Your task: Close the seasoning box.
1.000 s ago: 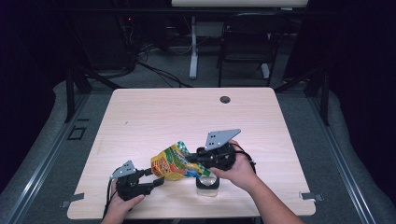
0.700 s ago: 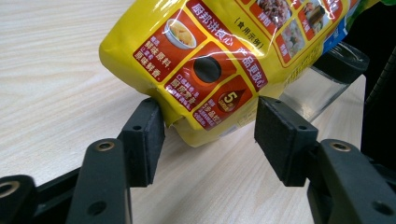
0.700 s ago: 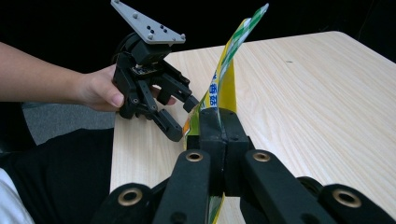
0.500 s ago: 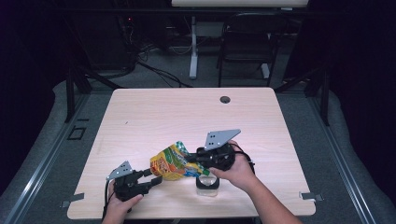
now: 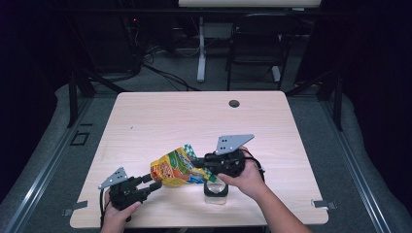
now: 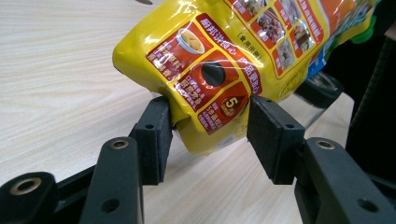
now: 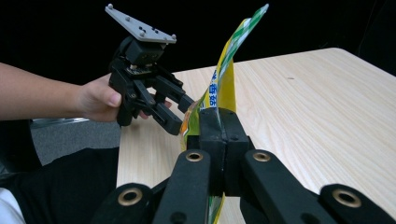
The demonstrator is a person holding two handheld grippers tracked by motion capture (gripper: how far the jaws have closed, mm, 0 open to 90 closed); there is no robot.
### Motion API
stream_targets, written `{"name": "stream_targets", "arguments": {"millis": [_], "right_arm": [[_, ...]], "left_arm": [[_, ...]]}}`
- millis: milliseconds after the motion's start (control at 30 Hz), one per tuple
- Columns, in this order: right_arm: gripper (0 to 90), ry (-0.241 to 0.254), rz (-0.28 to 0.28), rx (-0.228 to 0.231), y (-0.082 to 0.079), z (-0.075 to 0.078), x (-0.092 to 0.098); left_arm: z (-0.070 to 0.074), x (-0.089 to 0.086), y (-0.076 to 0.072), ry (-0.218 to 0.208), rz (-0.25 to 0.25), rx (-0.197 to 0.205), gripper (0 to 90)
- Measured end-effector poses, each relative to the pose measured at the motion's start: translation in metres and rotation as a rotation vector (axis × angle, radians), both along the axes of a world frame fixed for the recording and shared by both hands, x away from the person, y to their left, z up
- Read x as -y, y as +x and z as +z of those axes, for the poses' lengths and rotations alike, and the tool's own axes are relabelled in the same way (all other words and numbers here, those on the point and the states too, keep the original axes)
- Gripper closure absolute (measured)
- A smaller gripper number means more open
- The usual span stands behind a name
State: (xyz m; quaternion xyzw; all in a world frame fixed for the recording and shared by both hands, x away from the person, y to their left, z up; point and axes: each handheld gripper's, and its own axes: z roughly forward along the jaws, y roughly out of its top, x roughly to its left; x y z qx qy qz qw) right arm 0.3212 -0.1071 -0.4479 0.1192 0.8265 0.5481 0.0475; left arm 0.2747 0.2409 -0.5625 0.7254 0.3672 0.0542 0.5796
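Pouch (image 5: 176, 168) between both tools, above jar (image 5: 215, 190).

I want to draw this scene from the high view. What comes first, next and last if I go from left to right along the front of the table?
Left gripper → yellow snack bag → right gripper, pinching the bag's end → the person's right hand.

Yellow pouch (image 5: 176, 169) between two hand-held grippers
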Motion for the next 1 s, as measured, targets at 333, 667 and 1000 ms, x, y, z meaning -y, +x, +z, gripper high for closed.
{"name": "stream_targets", "arguments": {"millis": [333,667,1000], "right_arm": [[90.0,-0.037,0.001,0.021,-0.001,0.001,0.0],[90.0,-0.043,0.004,0.025,-0.001,0.001,-0.002],[90.0,-0.065,-0.012,0.042,-0.001,0.0,-0.001]], "left_arm": [[0.011,-0.008,-0.008,-0.013,0.011,0.015,55.2],[0.018,-0.014,-0.01,-0.031,0.042,0.022,59.6],[0.023,-0.014,-0.011,0.012,0.03,0.022,65.3]]}}
